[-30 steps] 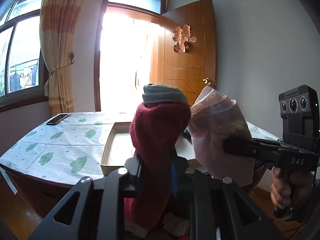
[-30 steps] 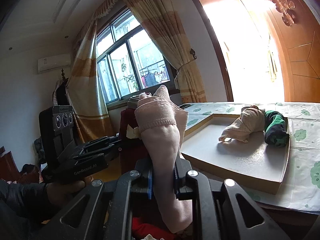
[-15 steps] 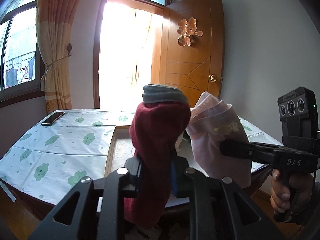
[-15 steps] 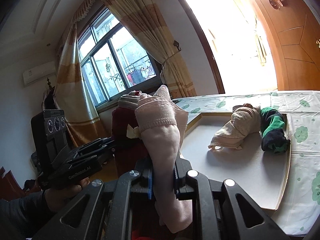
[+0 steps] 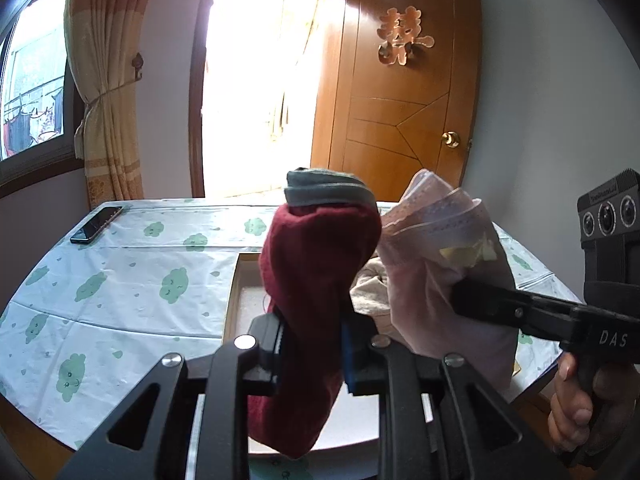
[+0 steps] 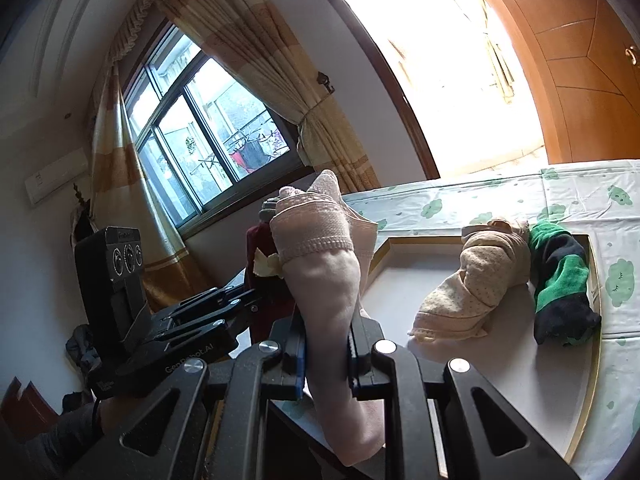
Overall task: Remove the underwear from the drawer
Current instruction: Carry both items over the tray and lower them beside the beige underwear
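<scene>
Left gripper [image 5: 310, 344] clamps a rolled red garment [image 5: 316, 280] (grey band on top); right gripper [image 6: 326, 354] clamps a rolled pink garment [image 6: 324, 272]. Both rolls stand upright, side by side, above the near edge of a shallow tray [image 6: 590, 368] on the table [image 5: 120, 272], which holds beige and green-black rolls

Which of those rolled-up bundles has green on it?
The black-and-green roll lying in the shallow tray, beside the beige dotted roll. The two held in the claws are dark red and pale pink.
</scene>
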The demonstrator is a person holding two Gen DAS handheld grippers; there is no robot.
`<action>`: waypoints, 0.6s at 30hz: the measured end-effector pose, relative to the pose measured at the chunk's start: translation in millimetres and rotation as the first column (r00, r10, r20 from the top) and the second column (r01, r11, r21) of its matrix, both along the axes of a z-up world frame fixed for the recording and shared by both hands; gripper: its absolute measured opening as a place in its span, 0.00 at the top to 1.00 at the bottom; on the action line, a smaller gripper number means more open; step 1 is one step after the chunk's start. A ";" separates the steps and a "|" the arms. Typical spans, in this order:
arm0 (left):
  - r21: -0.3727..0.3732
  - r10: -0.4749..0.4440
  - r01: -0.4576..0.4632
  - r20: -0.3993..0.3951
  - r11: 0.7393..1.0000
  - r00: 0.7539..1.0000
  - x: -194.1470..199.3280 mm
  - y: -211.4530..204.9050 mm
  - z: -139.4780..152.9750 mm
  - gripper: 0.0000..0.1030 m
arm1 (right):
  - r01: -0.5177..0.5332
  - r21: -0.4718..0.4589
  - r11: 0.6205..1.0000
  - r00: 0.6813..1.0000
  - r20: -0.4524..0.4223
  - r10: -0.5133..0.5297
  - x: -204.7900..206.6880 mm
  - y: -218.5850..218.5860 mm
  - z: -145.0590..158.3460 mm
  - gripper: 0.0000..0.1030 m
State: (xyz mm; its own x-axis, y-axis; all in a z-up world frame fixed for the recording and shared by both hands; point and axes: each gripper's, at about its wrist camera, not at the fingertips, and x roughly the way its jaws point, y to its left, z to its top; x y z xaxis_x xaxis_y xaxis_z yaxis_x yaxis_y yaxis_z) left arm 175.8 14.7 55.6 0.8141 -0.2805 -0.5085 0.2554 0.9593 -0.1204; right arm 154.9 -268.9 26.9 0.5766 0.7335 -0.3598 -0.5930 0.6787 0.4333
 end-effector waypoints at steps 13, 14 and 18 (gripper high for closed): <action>-0.054 0.021 -0.029 -0.150 0.998 0.988 70.7 9.6 -17.4 0.81 | 0.062 -0.012 0.998 0.991 -0.115 -0.063 65.3 25.9 -9.3 0.83; -0.053 0.024 -0.033 -0.164 0.998 0.986 74.5 10.2 -20.5 0.81 | 0.066 -0.009 0.998 0.989 -0.128 -0.067 70.0 27.1 -11.8 0.83; -0.047 0.039 -0.051 -0.223 0.998 0.974 93.8 12.6 -34.4 0.81 | 0.089 0.000 0.996 0.976 -0.197 -0.088 90.8 31.0 -24.7 0.83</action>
